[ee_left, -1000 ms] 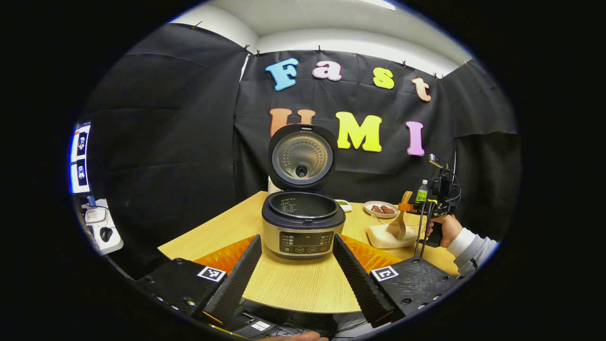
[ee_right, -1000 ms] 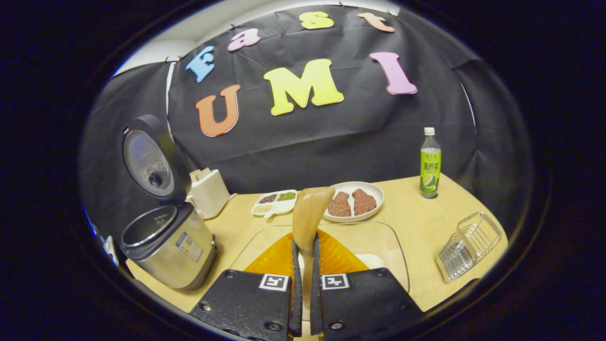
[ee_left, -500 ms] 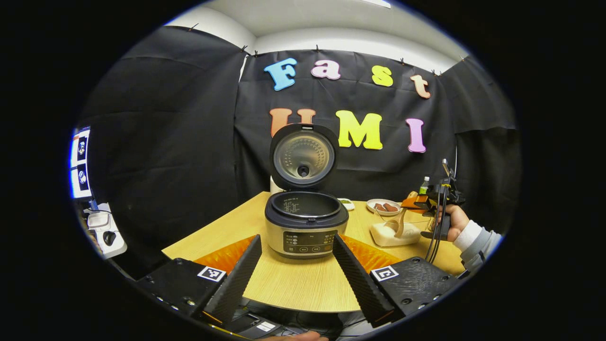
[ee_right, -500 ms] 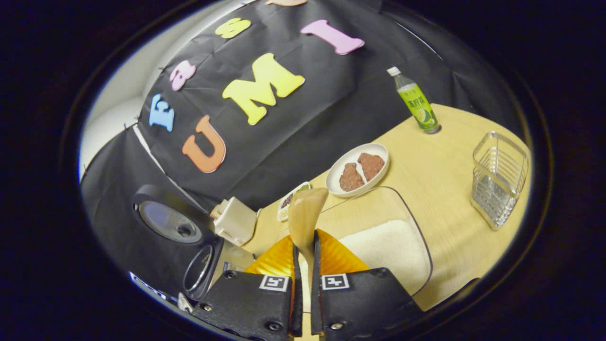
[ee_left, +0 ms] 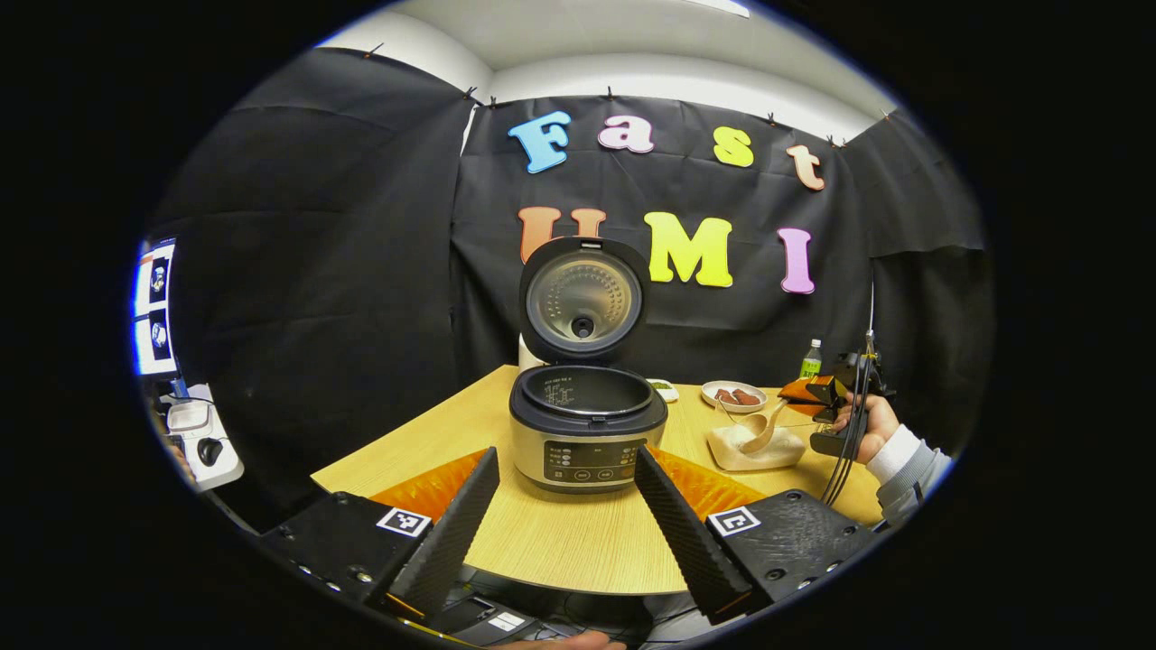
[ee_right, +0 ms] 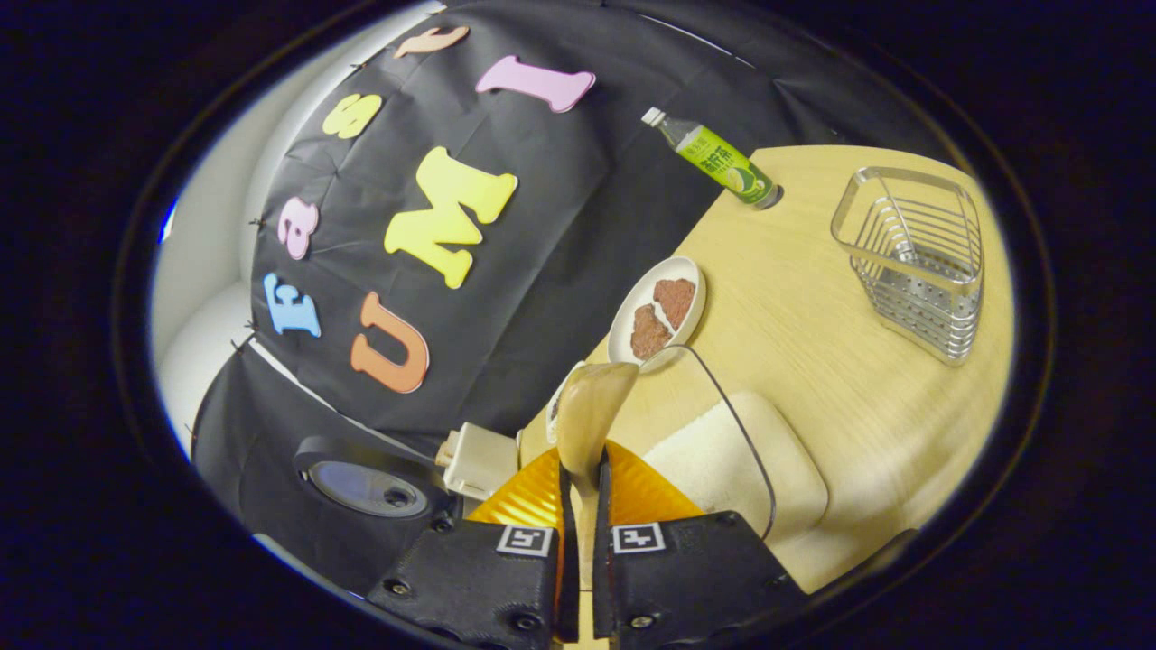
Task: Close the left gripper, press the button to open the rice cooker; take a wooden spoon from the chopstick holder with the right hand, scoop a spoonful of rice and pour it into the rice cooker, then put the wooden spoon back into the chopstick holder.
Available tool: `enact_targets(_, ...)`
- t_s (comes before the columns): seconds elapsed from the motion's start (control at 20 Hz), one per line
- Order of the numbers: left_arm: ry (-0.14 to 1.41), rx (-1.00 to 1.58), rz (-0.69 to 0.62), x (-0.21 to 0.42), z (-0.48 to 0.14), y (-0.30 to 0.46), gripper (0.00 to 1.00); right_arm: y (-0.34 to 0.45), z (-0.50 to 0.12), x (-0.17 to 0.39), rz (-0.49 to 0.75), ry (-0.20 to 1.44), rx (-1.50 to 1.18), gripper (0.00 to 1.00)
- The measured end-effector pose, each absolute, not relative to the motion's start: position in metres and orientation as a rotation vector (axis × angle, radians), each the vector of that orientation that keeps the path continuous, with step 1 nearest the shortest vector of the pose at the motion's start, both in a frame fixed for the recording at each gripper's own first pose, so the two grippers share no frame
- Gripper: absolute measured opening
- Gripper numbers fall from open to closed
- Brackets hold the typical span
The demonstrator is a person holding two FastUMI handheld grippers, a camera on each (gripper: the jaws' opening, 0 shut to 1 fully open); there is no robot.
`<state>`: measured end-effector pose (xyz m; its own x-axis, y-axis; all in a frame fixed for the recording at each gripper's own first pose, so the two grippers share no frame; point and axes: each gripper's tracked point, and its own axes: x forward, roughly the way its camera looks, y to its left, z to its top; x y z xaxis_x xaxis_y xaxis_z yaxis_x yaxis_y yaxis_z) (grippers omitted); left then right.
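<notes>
Right claw (ee_right: 578, 578), clamped on the spoon (ee_right: 589, 411), points it bowl-forward over the rice (ee_right: 722, 460); left claw (ee_left: 564, 519) stands wide open, empty, facing the cooker (ee_left: 587, 429).

No words or numbers are clear enough to read. The rice cooker (ee_left: 587, 424) has small white print on its dark front panel (ee_left: 587, 459) and faint marks inside its pot (ee_left: 560, 394), all too tiny to make out. The green bottle (ee_right: 718, 162) has a label with writing, too small to tell. Each finger of the left gripper (ee_left: 566, 456) and the right gripper (ee_right: 582, 469) has a square black-and-white code sticker (ee_left: 403, 521).
</notes>
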<state>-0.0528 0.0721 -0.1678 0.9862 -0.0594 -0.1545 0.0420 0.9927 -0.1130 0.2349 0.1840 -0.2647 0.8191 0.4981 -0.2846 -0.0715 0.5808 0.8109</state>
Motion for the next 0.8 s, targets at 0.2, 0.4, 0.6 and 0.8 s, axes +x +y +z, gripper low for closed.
enact_targets(0.2, 0.154, -0.104, -0.053, -0.053, -0.167, 0.068, 0.96, 0.171, -0.257, 0.233, 0.333, 0.501, 1.014, 0.11)
enact_targets(0.4, 0.149, -0.074, -0.029, -0.056, -0.17, 0.072, 0.96, 0.163, -0.244, 0.228, 0.336, 0.465, 1.158, 0.1)
enact_targets(0.6, 0.153, -0.085, -0.027, -0.057, -0.174, 0.071, 0.96, 0.159, -0.24, 0.228, 0.312, 0.449, 1.279, 0.1)
enact_targets(0.8, 0.148, -0.111, -0.017, -0.059, -0.175, 0.071, 0.96, 0.165, -0.225, 0.22, 0.333, 0.439, 1.409, 0.1)
